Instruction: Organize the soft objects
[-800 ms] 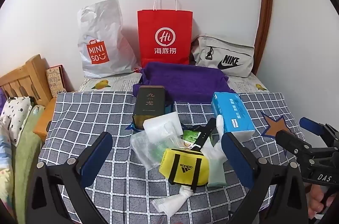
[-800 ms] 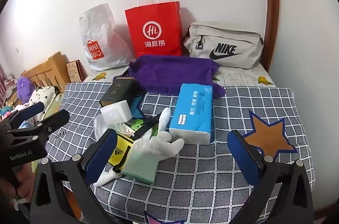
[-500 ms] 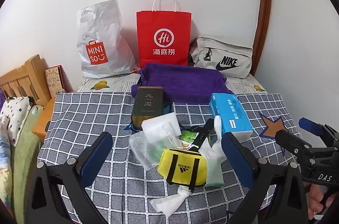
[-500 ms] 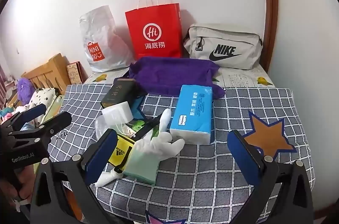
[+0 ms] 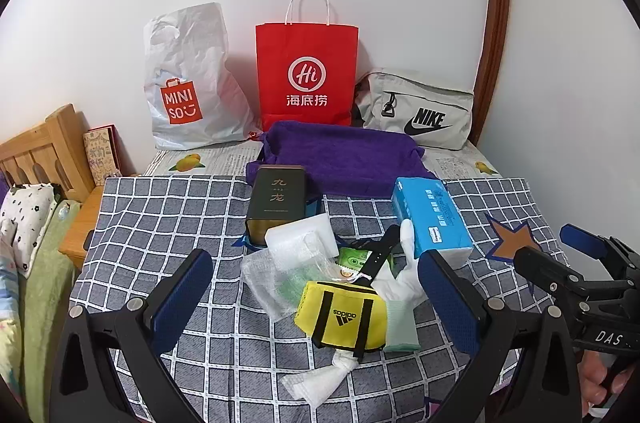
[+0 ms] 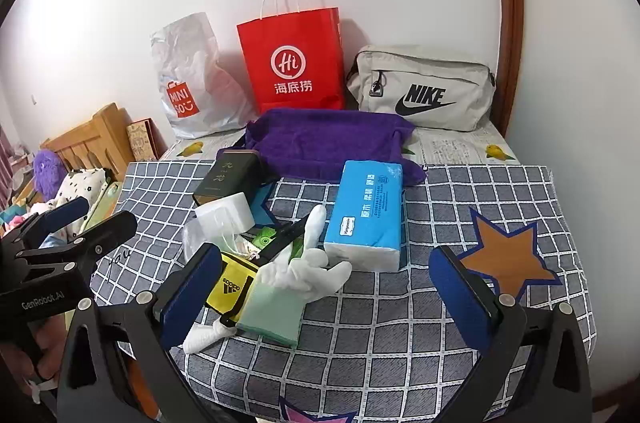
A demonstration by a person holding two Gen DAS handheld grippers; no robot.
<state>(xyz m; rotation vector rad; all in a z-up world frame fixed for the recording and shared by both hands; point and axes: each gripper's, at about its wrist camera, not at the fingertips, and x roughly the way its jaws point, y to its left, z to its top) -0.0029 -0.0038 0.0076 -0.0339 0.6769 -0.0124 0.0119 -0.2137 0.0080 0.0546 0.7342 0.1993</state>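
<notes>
A pile lies on the grey checked cloth (image 5: 168,223): a yellow Adidas pouch (image 5: 344,315), a white glove (image 5: 404,275), a pale green cloth (image 5: 402,327), clear bubble wrap (image 5: 280,283), a white foam block (image 5: 300,235), a dark tin (image 5: 276,199) and a blue tissue pack (image 5: 430,219). A purple towel (image 5: 340,155) lies behind. My left gripper (image 5: 316,303) is open, held just in front of the pile. My right gripper (image 6: 324,287) is open, held before the glove (image 6: 308,267) and tissue pack (image 6: 368,215). Both are empty.
A white Miniso bag (image 5: 188,83), a red paper bag (image 5: 306,71) and a grey Nike bag (image 5: 420,111) stand against the back wall. A wooden headboard (image 5: 40,151) and bedding are to the left. The table edge drops at the right.
Both grippers have shifted very slightly; the view has barely moved. Nothing on the table has moved.
</notes>
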